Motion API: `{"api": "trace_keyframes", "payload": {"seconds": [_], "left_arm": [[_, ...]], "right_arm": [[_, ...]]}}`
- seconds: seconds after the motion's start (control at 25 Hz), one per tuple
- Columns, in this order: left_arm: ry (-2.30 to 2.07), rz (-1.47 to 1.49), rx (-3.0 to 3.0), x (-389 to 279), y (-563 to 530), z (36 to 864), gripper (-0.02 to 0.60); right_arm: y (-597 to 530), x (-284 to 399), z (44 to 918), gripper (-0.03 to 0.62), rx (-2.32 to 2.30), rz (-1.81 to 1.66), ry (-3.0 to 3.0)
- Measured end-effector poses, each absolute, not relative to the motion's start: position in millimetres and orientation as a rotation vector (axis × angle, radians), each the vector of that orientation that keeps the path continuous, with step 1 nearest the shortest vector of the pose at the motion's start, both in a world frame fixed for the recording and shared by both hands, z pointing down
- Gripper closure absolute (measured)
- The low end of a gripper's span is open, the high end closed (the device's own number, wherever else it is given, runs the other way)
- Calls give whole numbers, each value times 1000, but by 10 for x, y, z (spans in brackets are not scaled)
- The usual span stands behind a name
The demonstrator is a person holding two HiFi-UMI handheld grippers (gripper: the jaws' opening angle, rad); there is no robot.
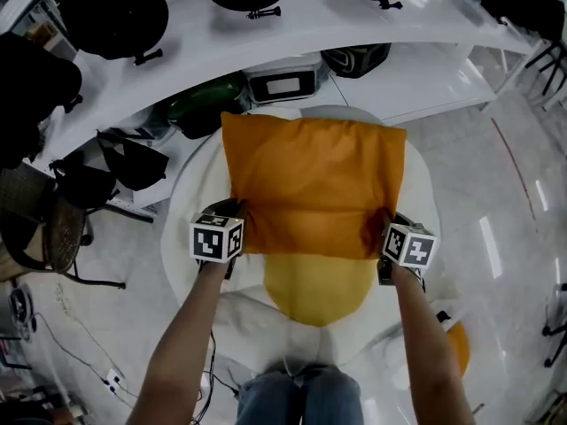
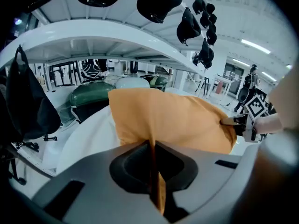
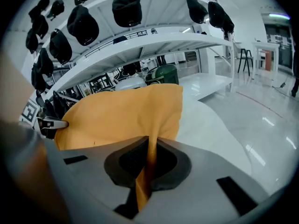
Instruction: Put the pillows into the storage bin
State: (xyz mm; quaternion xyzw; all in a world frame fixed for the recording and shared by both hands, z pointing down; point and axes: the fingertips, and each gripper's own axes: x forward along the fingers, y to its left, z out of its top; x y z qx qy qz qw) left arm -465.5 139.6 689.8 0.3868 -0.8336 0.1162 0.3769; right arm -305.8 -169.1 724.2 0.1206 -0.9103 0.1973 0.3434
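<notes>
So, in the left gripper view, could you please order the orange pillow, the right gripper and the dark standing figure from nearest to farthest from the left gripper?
1. The orange pillow: centre, pinched in the jaws of the left gripper.
2. The right gripper: at right, shut on the pillow's far corner.
3. The dark standing figure: far right, in the background.

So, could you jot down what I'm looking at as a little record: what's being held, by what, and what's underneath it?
held item: orange pillow, lifted flat
left gripper: fingers shut on the pillow's near left corner
right gripper: fingers shut on its near right corner
below: yellow pillow, lying in the white storage bin
background: white shelf, black headgear hanging by it
</notes>
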Motion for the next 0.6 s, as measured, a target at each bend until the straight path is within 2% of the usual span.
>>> {"api": "trace_keyframes", "payload": {"seconds": [0.6], "left_arm": [[-2059,307,1128,-3702,1378,5583,555]], "right_arm": [[-1458,-1710,5760,588,517,484,-2370]]}}
